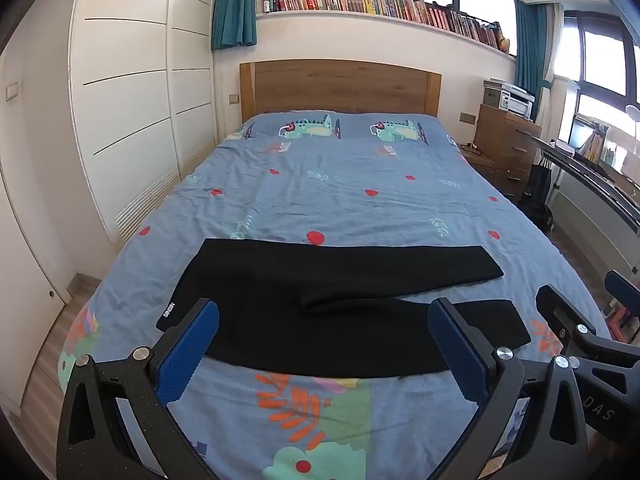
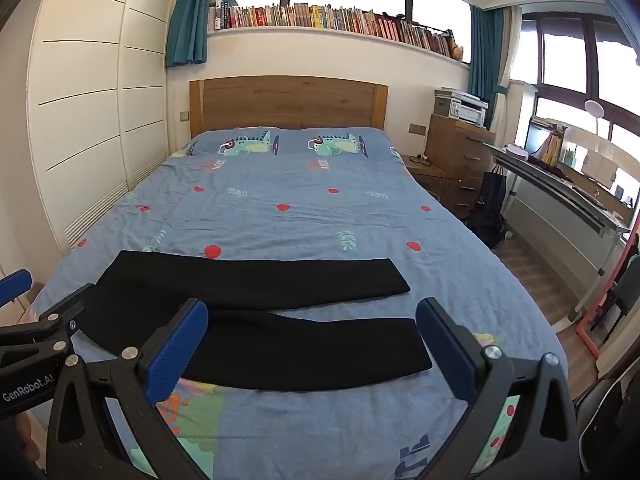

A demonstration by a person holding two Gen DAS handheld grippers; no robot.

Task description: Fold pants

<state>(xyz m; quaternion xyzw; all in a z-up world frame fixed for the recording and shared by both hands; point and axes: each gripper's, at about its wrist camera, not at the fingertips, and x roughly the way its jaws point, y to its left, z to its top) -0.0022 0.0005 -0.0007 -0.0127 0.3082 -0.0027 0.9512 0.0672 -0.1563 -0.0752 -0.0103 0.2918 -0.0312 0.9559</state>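
Two claws are hovering released: the left black blue-padded gripper [image 1: 324, 344] and right black blue-padded gripper [image 2: 312, 340]. One pair of black fabric pants [image 1: 320, 300] is lying flat, untouched, two legs spread, near the foot edge of one blue cartoon-print bed [image 1: 340, 184].

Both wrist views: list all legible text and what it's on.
"GenRobot.AI": left gripper arm, seen in right wrist view.
"DAS": right gripper body, seen in left wrist view, cut off.
White waistband label on pants: upside down, unclear.
Book spines, bedsheet lettering: unreadable.

The left hand-held gripper [image 1: 322, 344] and right hand-held gripper [image 2: 312, 344] tilt downward side by side, jaws spread wide, gripping nothing.
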